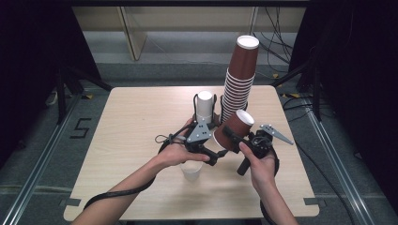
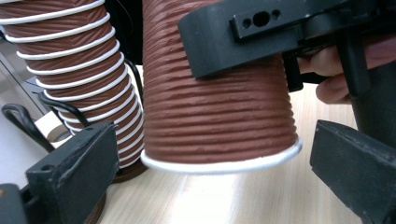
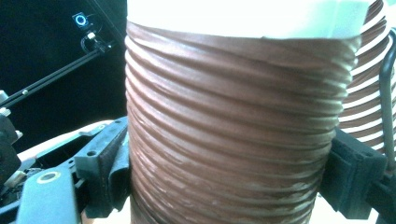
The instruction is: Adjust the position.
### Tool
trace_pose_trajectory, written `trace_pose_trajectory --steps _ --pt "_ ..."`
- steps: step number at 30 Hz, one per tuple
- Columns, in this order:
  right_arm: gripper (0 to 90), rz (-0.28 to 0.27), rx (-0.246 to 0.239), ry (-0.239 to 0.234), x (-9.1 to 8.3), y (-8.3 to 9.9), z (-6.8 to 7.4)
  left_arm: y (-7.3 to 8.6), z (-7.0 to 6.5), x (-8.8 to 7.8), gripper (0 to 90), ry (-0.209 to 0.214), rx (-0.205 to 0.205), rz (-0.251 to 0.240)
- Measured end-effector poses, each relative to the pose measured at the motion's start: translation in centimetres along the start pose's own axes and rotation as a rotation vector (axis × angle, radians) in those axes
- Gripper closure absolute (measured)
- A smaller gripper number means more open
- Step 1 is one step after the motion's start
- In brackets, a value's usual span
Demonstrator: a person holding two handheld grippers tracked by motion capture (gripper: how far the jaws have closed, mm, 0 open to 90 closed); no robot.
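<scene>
My right gripper (image 1: 234, 136) has its jaws pinching a single brown ribbed paper cup (image 1: 233, 130) with a white rim, one jaw on each side of the wall. The cup is upside down and tilted, above the middle of the light wooden bench (image 1: 126, 140). At 12 o'clock from it stands a tall stack of the same brown cups (image 1: 240, 82), very close, so little room is there. My left gripper (image 1: 201, 140) is just at 9 o'clock of the cup, its jaws spread wide with nothing between them. A small clear plastic cup (image 1: 191, 170) stands at 6 o'clock, near my left hand (image 1: 174, 153). A white cup stack (image 1: 204, 107) is at 11 o'clock. The bench is open towards its left edge.
</scene>
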State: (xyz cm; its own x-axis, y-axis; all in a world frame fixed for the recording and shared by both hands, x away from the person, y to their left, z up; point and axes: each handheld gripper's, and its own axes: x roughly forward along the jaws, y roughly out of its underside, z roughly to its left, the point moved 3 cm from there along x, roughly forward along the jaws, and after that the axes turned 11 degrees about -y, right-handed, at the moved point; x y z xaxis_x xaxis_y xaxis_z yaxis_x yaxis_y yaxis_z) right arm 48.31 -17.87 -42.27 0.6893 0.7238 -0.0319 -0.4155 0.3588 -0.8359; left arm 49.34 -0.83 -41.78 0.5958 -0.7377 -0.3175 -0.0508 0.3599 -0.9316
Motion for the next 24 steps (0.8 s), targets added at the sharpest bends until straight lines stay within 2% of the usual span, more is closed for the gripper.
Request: trace_pose_trajectory --steps 2,5,10,13,14,15,16,17,18,20,21,22,24 --pt "16.9 0.002 0.02 0.007 0.1 0.1 0.1 -0.1 -0.1 0.2 0.8 0.003 -0.005 0.006" --pt "16.9 -0.001 0.014 0.002 0.2 0.1 0.2 -0.3 -0.2 0.6 0.9 0.004 -0.019 0.011" --pt "16.9 -0.027 0.022 -0.017 0.2 0.0 0.4 -0.4 -0.4 1.0 1.6 0.013 -0.018 0.013" --pt "16.9 -0.028 0.063 -0.027 0.2 0.0 0.6 -0.4 -0.4 1.3 2.2 0.017 -0.02 0.017" --pt "16.9 -0.03 0.05 -0.029 0.2 0.0 0.5 -0.4 -0.3 1.4 2.3 0.018 -0.024 0.016" --pt "16.9 -0.029 0.07 -0.03 0.2 0.0 0.6 -0.3 -0.3 1.5 2.4 0.019 -0.032 0.014" --pt "16.9 -0.031 0.049 -0.028 0.2 0.0 0.5 -0.3 -0.4 1.6 2.4 0.022 -0.039 0.014" --pt "16.9 -0.027 0.079 -0.026 0.2 0.0 0.7 -0.3 -0.3 1.7 2.5 0.024 -0.044 0.012" --pt "16.9 -0.03 0.046 -0.027 0.2 0.0 0.5 -0.3 -0.3 1.7 2.6 0.026 -0.049 0.013" --pt "16.9 -0.029 0.05 -0.03 0.2 0.0 0.6 -0.2 -0.2 1.8 2.7 0.032 -0.049 0.022" --pt "16.9 -0.026 0.07 -0.03 0.2 0.1 0.7 -0.2 -0.2 1.8 3.0 0.035 -0.052 0.021" --pt "16.8 -0.028 0.051 -0.029 0.3 0.1 0.6 -0.2 -0.1 1.8 3.5 0.037 -0.052 0.021" --pt "16.4 -0.028 0.056 -0.03 0.3 0.1 0.5 -0.2 -0.1 1.7 4.4 0.042 -0.051 0.023"
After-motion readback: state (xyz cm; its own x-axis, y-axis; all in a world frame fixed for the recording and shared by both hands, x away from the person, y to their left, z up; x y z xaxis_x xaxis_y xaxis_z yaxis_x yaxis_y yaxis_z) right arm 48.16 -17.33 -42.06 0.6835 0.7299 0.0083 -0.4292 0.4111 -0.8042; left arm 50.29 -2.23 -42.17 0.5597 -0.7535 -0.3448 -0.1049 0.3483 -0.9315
